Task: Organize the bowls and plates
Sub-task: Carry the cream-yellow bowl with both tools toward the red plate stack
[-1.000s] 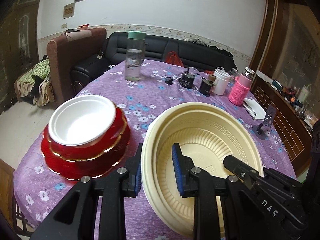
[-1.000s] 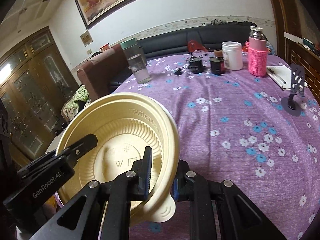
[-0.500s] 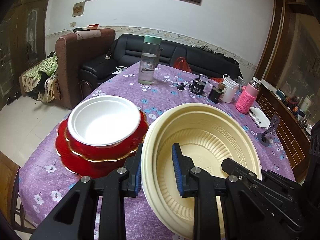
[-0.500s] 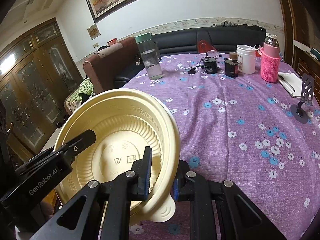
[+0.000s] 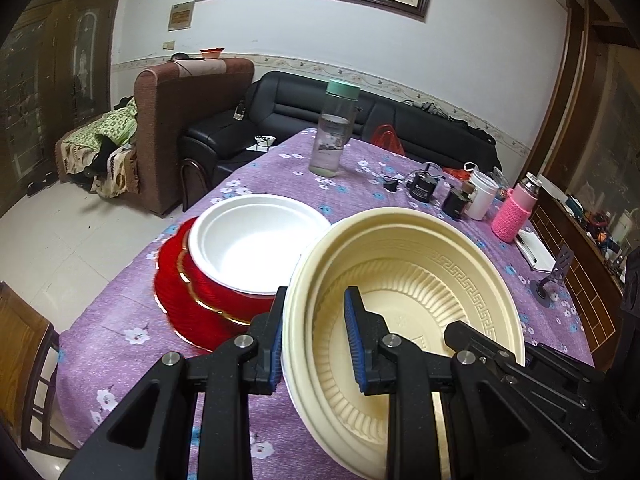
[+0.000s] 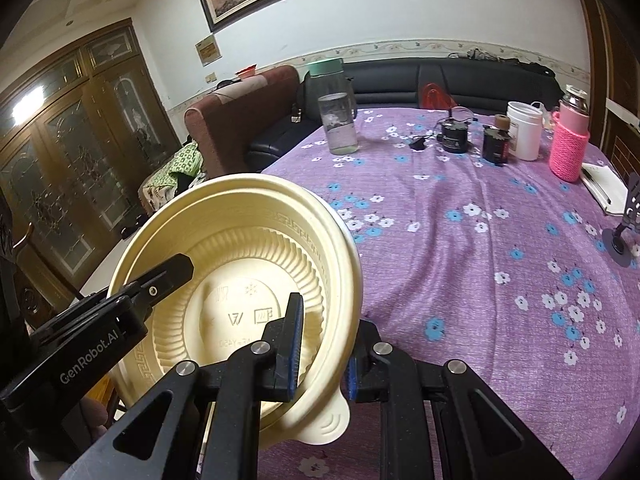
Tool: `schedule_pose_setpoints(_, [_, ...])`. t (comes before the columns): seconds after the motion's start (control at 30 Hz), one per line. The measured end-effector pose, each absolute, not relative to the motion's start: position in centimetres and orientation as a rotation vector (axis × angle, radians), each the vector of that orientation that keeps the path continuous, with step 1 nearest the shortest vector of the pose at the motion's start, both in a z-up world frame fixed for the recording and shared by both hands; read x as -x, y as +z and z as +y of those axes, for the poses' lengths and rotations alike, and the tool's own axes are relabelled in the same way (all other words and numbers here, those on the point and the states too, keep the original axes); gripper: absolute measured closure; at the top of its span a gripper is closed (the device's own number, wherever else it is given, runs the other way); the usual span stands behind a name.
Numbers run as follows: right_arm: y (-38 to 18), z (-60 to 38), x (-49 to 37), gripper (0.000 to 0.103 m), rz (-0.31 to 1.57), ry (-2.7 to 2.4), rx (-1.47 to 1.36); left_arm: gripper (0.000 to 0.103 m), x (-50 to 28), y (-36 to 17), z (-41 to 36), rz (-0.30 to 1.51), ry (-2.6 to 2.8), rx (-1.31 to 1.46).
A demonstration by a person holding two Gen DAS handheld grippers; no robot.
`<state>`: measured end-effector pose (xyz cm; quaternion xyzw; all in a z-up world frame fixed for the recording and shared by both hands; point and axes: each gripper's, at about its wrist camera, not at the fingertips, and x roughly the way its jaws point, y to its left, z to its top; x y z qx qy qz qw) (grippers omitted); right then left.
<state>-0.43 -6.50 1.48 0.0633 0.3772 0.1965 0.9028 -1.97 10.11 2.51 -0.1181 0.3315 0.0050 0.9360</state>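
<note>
A large cream plastic bowl point(image 5: 420, 280) hangs tilted above the purple tablecloth, held by both grippers. My left gripper point(image 5: 316, 320) is shut on its left rim, one pad inside and one outside. My right gripper point(image 6: 324, 344) is shut on the opposite rim beside the bowl's small tab; the cream bowl point(image 6: 240, 248) fills that view's left half. On the table's left stands a white bowl point(image 5: 256, 236) nested in a red gold-trimmed bowl point(image 5: 216, 284) on a red plate point(image 5: 172, 292). The cream bowl's rim overlaps the white bowl's right edge in the left wrist view.
Far across the table stand a water bottle point(image 5: 334, 136), a white cup point(image 5: 482, 200), a pink-sleeved flask point(image 5: 514, 214) and small black items point(image 5: 424, 188). A notebook point(image 6: 604, 188) and a phone stand point(image 5: 554, 276) lie at the right. A wooden chair point(image 5: 24, 344) stands by the left edge.
Both grippers have carried the cream bowl leftward toward the red-and-white stack, which now sits closer and partly behind the bowl's rim. Both grips stay the same.
</note>
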Motion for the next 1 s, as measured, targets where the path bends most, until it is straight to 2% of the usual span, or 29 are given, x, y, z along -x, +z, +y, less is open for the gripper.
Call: schedule_pose_setpoints(1.0, [2.7, 1.6, -2.9, 0.082, 0.744, 0.521, -0.055, 0.078, 0.6, 2.8, 16.9, 0.649, 0.189, 0.224])
